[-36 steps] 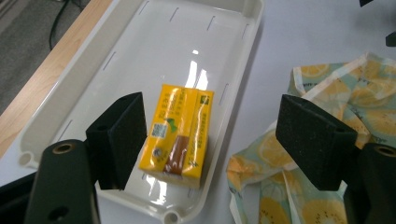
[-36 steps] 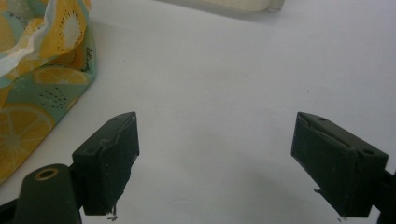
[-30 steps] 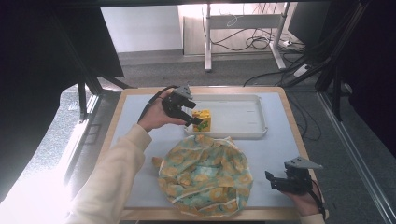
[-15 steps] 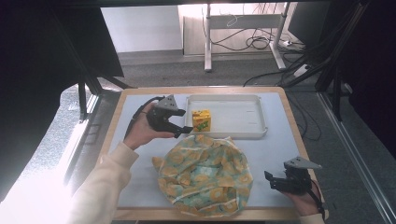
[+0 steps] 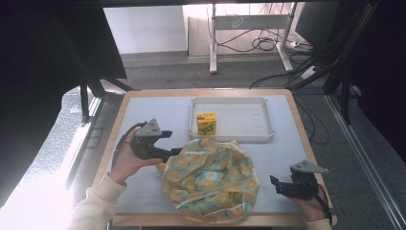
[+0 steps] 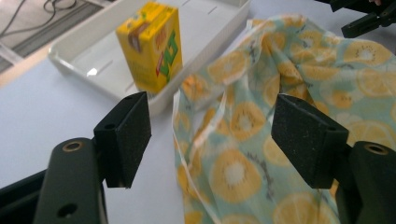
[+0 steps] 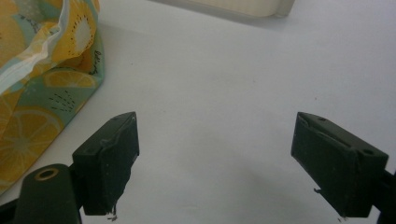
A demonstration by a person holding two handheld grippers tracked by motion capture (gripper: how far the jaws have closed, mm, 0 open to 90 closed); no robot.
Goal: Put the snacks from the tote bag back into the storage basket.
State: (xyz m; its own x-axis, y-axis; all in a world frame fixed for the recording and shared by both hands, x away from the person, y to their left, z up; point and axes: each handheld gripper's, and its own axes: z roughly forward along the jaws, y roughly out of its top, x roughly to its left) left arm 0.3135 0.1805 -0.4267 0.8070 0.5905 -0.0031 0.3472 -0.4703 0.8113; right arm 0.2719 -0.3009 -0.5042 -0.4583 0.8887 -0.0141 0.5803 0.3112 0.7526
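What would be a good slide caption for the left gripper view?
Open left gripper poised over the edge of a fruit-print bag, with a yellow juice carton upright in the white tray behind.

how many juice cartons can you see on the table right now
1: the juice carton stands upright at the left end of the white tray. The fruit-print bag could hide more.

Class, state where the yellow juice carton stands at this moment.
In the high view the yellow juice carton stands upright at the left end of the white tray, just beyond the fruit-print bag.

The yellow carton bears green lettering too blurred to read.
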